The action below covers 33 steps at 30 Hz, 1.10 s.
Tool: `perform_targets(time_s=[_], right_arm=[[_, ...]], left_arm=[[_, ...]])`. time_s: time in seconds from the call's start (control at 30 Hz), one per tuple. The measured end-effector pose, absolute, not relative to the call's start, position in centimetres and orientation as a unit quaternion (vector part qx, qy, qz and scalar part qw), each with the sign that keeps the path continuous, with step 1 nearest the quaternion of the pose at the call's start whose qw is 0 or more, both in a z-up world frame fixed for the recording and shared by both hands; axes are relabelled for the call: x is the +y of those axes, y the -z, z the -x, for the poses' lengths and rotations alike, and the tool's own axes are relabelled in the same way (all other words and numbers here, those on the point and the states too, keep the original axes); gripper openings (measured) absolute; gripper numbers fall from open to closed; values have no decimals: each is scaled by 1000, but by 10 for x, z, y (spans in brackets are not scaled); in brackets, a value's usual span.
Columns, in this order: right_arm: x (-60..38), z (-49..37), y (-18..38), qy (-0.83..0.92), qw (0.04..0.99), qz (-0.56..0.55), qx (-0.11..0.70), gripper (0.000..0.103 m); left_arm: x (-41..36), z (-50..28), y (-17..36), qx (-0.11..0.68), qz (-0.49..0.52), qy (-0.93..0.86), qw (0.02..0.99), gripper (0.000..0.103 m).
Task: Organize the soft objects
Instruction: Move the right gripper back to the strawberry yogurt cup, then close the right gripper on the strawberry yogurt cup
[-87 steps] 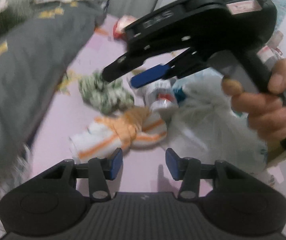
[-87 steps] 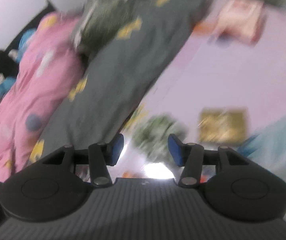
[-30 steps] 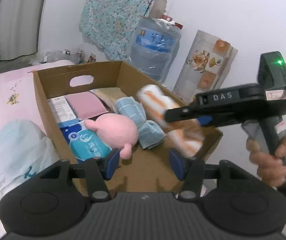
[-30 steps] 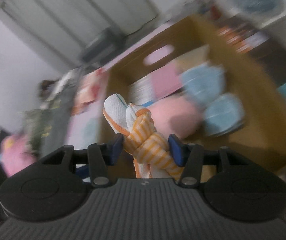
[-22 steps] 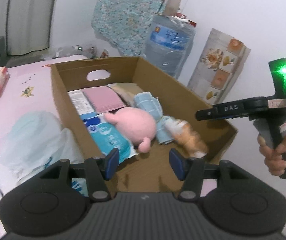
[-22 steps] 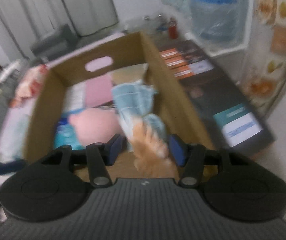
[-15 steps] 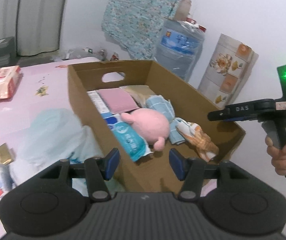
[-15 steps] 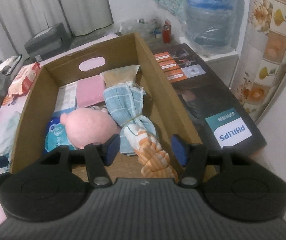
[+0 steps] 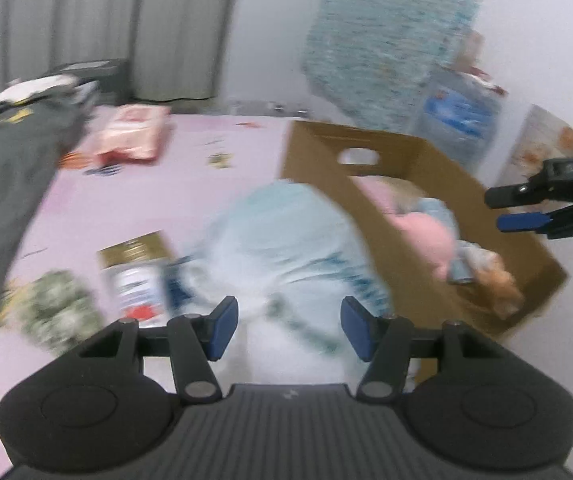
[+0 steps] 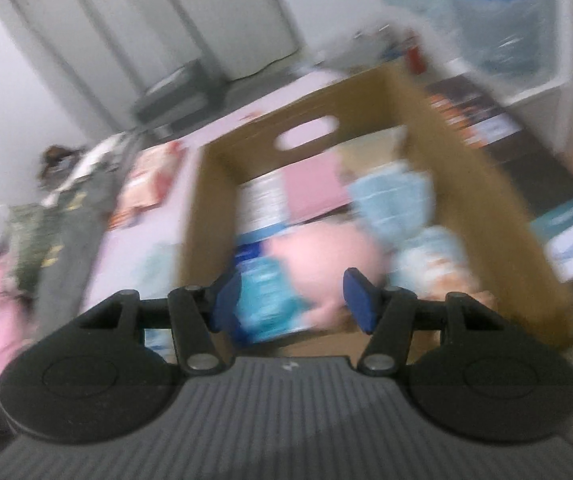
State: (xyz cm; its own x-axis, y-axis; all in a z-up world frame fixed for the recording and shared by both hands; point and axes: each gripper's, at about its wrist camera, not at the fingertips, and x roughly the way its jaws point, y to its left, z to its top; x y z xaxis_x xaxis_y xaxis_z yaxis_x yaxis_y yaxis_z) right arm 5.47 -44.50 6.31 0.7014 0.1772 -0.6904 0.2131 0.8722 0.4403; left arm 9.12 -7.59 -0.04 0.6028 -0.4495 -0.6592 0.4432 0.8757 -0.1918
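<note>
My left gripper [image 9: 288, 328] is empty and its jaws are opening above a pale blue plastic bag [image 9: 286, 248] on the pink bed. A green-and-white cloth bundle [image 9: 54, 312] lies at the lower left. The cardboard box [image 9: 406, 184] holds a pink plush [image 9: 422, 236] and the orange-striped knotted towel [image 9: 498, 280]. My right gripper [image 9: 526, 208] hovers open over the box's right side. In the blurred right wrist view, the right gripper [image 10: 292, 300] is open and empty above the box [image 10: 466, 152], pink plush [image 10: 326, 256], blue checked cloth [image 10: 394, 200] and orange towel [image 10: 446, 276].
A grey blanket [image 9: 2, 184] covers the left of the bed. A red-and-white packet [image 9: 130, 140], a gold packet [image 9: 134, 248] and a small can [image 9: 134, 288] lie on the sheet. A water bottle [image 9: 458, 120] stands behind the box.
The right gripper opened and the orange-striped towel fell into the box. The left gripper swung left from the box toward the bag and bed. The right view tilted and blurred.
</note>
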Motion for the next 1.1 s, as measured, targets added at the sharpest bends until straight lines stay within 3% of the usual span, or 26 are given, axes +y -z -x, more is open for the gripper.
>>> perform_targets(time_s=[0.57,0.83,1.1], right_arm=[[-236,-197,-44,-213,807,-212,509,59],[-184,-240,-8,-209,784,-169,560,59],[-169,-272,24,-173,761,-157,606,60]], left_arm=[[5,-118,43,400,33,137,906,60],[11,-153,51,398,76,157,901,54],[6,-202,71,452,132,184,863,52]])
